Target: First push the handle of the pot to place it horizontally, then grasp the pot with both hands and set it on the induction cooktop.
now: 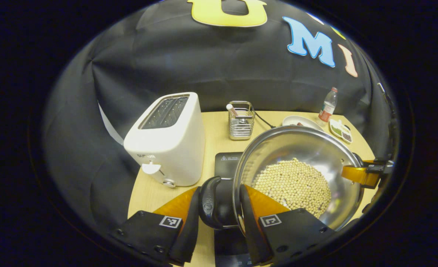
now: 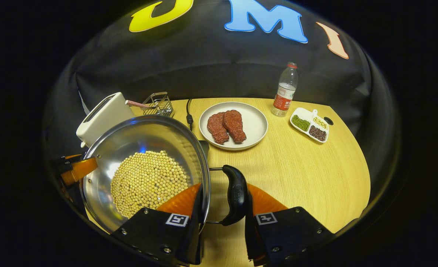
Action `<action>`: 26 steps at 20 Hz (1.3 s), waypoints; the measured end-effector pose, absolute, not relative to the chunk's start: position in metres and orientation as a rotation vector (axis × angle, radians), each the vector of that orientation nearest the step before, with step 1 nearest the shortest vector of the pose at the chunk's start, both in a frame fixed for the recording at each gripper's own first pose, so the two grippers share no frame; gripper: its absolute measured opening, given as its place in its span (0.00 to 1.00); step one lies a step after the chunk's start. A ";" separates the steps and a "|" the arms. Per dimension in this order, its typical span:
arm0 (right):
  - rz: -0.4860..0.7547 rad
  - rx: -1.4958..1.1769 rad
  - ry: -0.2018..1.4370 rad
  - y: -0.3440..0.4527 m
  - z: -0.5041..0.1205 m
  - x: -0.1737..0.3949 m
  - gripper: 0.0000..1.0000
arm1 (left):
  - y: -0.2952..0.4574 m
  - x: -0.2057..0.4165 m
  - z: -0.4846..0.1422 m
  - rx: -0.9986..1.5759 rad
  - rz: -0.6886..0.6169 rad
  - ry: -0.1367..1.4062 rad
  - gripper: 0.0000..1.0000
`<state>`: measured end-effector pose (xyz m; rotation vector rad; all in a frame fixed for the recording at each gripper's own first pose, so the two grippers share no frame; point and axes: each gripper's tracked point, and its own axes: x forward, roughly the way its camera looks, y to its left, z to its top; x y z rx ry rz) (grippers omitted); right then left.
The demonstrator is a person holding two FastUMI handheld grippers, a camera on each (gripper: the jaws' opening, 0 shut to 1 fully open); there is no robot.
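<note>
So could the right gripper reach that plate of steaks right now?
Probably not yet: the right gripper is clamped on the handle of the pot, sharing its weight with the left gripper. The bare table between it and the plate looks free, though.

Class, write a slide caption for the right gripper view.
Right gripper clamps the bean-filled pot's rim and side handle.
</note>
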<state>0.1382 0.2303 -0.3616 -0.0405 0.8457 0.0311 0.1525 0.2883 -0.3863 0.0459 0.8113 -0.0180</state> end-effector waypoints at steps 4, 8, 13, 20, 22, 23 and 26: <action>0.030 -0.038 0.852 0.240 -0.367 0.144 0.51 | 0.309 0.149 -0.390 0.041 -0.013 0.811 0.59; 0.025 -0.037 0.850 0.243 -0.369 0.148 0.51 | 0.317 0.151 -0.395 0.034 -0.015 0.799 0.62; 0.016 -0.035 0.846 0.246 -0.373 0.150 0.51 | 0.323 0.151 -0.400 0.032 -0.011 0.787 0.59; 0.024 -0.007 0.798 0.248 -0.371 0.152 0.51 | 0.322 0.152 -0.408 0.029 0.007 0.734 0.63; 0.045 -0.003 0.781 0.249 -0.370 0.154 0.54 | 0.322 0.151 -0.401 -0.010 0.039 0.706 0.67; 0.053 0.003 0.771 0.248 -0.368 0.153 0.60 | 0.327 0.151 -0.394 -0.023 0.064 0.684 0.71; 0.062 0.043 0.709 0.240 -0.344 0.153 0.71 | 0.334 0.141 -0.366 -0.054 0.110 0.621 0.82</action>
